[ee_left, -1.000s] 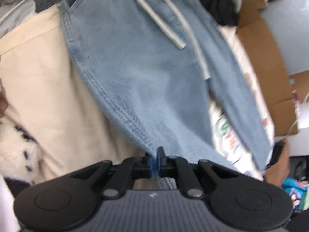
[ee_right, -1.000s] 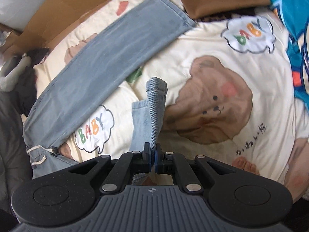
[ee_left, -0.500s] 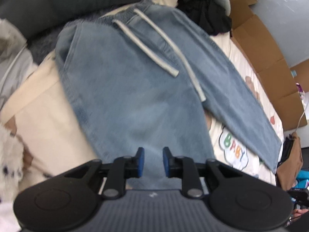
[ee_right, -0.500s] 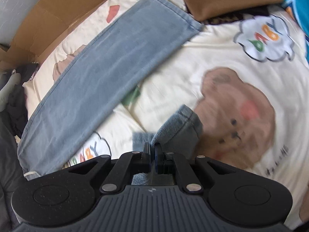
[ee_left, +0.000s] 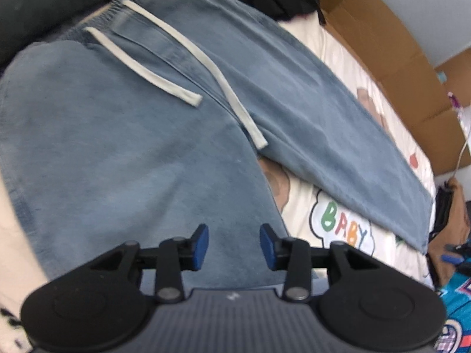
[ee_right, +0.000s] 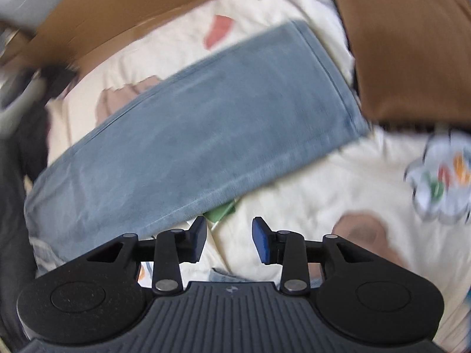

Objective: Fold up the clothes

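Both grippers are now standing open and holding nothing, where a second ago each one was pinching the denim. The left gripper point(ee_left: 234, 245) is hovering with its blue pads well apart above the near leg of the jeans point(ee_left: 141, 135), which are now lying spread out on the cream bedsheet point(ee_left: 347, 214) instead of hanging from the pads. The right gripper point(ee_right: 229, 242) is also showing a wide gap between its pads, and the rolled cuff it was lifting is no more between them; only a small piece of denim is peeking out under its body. I am judging that the spreading step is finishing and the garment is ready for the first fold, probably one leg over the other. Counting what is visible: one pair of jeans with two legs, the far leg point(ee_right: 206, 135) lying straight beside a brown cloth point(ee_right: 412, 44); two white drawstring ends point(ee_left: 164, 79) resting on the front; one "BABY" cloud print point(ee_left: 344, 229) showing between the legs; and cardboard point(ee_left: 391, 58) standing behind the bed.
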The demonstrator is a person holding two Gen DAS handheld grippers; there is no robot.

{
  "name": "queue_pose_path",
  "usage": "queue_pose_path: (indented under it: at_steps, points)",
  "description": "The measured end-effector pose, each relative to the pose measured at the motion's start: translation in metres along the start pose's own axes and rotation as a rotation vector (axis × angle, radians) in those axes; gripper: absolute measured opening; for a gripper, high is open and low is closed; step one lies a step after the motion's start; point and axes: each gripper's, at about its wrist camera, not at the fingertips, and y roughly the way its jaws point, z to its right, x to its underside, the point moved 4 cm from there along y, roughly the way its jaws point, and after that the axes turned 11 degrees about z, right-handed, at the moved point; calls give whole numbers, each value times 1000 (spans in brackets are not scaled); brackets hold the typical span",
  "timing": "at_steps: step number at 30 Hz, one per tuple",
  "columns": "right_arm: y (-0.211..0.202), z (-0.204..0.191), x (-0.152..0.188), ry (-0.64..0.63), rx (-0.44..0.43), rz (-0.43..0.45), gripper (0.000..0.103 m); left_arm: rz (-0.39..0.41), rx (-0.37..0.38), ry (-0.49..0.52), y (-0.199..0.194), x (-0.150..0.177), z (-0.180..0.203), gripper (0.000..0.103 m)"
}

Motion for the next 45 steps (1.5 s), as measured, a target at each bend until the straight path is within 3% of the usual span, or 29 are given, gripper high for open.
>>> queue_pose_path:
  at_steps: [3, 6, 11, 16, 20, 27, 28, 35, 36, 38, 39, 40, 45]
  points:
    - [-5, 2, 4, -82, -24, -5, 47, -13, 2, -5, 16, 0, 13, 44]
    - [-6, 7, 16, -141, -47, -2, 47, -24, 7, 2, 31, -4, 26, 55]
    - [2, 32, 45, -163, -17, -30, 53, -44, -27, 5, 52, -14, 38, 59]
    - [1, 60, 78, -178, 1, -18, 61, -45, -207, 79, 75, -30, 41, 63]
    - [3, 79, 100, -103, -27, -6, 61, -41, -260, 156, 89, -45, 49, 64]
    - [16, 74, 126, -139, -65, -12, 61, -49, -321, 332, 110, -60, 61, 59]
    - [19, 72, 127, -154, -64, -8, 61, -50, -323, 343, 112, -61, 61, 54]
    - [40, 66, 132, -146, -70, 62, 60, -65, -309, 367, 117, -71, 56, 45]
    - [38, 64, 134, -148, -72, 79, 56, -67, -307, 376, 117, -72, 56, 44]
    - [33, 62, 136, -151, -76, 110, 37, -72, -302, 392, 117, -73, 57, 44]
    - [31, 62, 136, -141, -89, 109, 10, -77, -302, 393, 117, -72, 57, 44]
    - [30, 62, 137, -122, -101, 97, 0, -81, -301, 395, 116, -71, 57, 45]
    - [25, 58, 139, -128, -73, 86, 1, -122, -305, 427, 110, -59, 58, 47]
